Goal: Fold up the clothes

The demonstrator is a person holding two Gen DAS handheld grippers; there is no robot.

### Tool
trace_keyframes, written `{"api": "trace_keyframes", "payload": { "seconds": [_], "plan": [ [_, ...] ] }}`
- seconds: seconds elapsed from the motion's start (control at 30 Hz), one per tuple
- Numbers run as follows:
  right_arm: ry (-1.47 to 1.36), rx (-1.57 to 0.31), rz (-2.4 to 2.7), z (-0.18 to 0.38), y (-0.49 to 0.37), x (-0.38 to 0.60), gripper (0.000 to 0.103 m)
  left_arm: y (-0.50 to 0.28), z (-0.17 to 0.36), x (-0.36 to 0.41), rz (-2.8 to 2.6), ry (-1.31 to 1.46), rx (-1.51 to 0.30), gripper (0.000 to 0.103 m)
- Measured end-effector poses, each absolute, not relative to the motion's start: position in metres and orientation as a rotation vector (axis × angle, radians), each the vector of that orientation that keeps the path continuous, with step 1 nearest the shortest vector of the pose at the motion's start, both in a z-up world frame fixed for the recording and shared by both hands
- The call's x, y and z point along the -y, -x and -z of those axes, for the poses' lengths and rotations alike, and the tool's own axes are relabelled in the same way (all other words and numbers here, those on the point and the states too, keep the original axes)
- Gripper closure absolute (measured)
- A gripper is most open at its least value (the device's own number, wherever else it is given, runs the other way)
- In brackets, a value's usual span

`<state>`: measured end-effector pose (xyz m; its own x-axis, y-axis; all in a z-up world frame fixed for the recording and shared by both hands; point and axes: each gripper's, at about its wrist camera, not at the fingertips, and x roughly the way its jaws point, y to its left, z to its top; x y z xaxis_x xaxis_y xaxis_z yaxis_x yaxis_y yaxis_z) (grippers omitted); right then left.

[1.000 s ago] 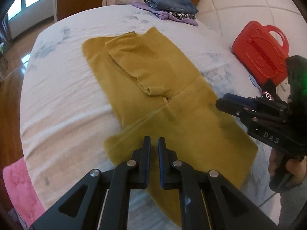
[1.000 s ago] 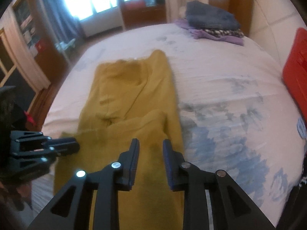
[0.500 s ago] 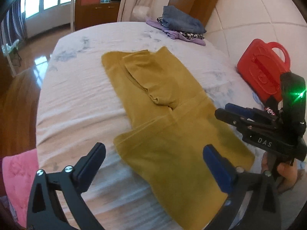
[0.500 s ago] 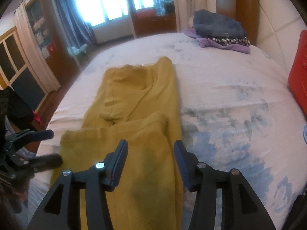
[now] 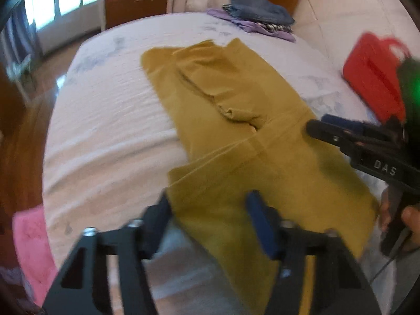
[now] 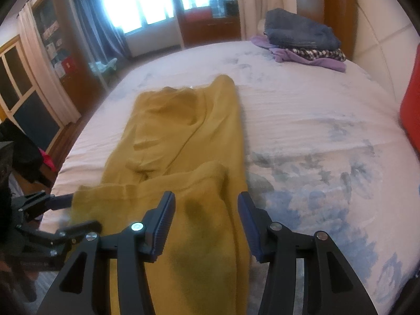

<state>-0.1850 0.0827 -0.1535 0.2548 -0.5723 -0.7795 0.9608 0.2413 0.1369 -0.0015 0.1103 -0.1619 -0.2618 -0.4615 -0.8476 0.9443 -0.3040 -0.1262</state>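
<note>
A mustard-yellow garment [image 5: 236, 131] lies stretched along the white bed [image 5: 105, 120], its far half folded in with a sleeve on top. In the left wrist view my left gripper [image 5: 210, 218] is open, low over the garment's near left corner, fabric showing between its fingers. My right gripper [image 5: 323, 128] hovers over the garment's right edge, a hand holding its handle. From the right wrist view the right gripper [image 6: 206, 218] is open above the near end of the garment [image 6: 183, 136]. The left gripper [image 6: 71, 212] is open at the cloth's left corner.
A stack of folded clothes [image 6: 302, 34] sits at the bed's far end near the padded headboard [image 5: 341, 13]. A red plastic case [image 5: 372, 84] lies at the right edge. A pink cloth [image 5: 31, 241] hangs at the near left. Wooden floor [image 5: 23, 136] lies left of the bed.
Both grippers went from shut to open. The left one opened very wide, then narrowed and dropped toward the garment's near left corner. The right one kept widening.
</note>
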Motion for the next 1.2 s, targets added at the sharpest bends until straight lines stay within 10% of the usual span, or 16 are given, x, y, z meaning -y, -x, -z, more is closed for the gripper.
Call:
{"api": "trace_keyframes", "payload": {
  "seconds": [0.07,0.13,0.97,1.03,1.13,1.2],
  "plan": [
    [-0.692,-0.713,1.157,0.16,0.179,-0.079,0.057,0.001,0.149,-0.103,1.771,-0.863,-0.775,0.088],
    [-0.656,-0.78,1.148,0.164,0.168,-0.081,0.099,0.001,0.137,-0.095,1.787,-0.844,-0.741,0.091],
    [-0.583,-0.464,1.168,0.06,0.178,0.042,0.099,-0.01,0.049,0.036,1.987,-0.769,-0.583,0.09],
    [-0.644,-0.514,1.186,0.071,0.177,0.058,0.097,-0.002,0.066,0.06,1.928,-0.804,-0.564,0.076],
    [-0.764,-0.554,1.237,0.096,0.186,0.074,0.081,-0.004,0.081,0.074,1.9,-0.83,-0.583,0.009],
    [-0.801,-0.544,1.274,0.102,0.196,0.063,0.07,-0.013,0.079,0.068,1.925,-0.803,-0.604,0.007]
  ]
}}
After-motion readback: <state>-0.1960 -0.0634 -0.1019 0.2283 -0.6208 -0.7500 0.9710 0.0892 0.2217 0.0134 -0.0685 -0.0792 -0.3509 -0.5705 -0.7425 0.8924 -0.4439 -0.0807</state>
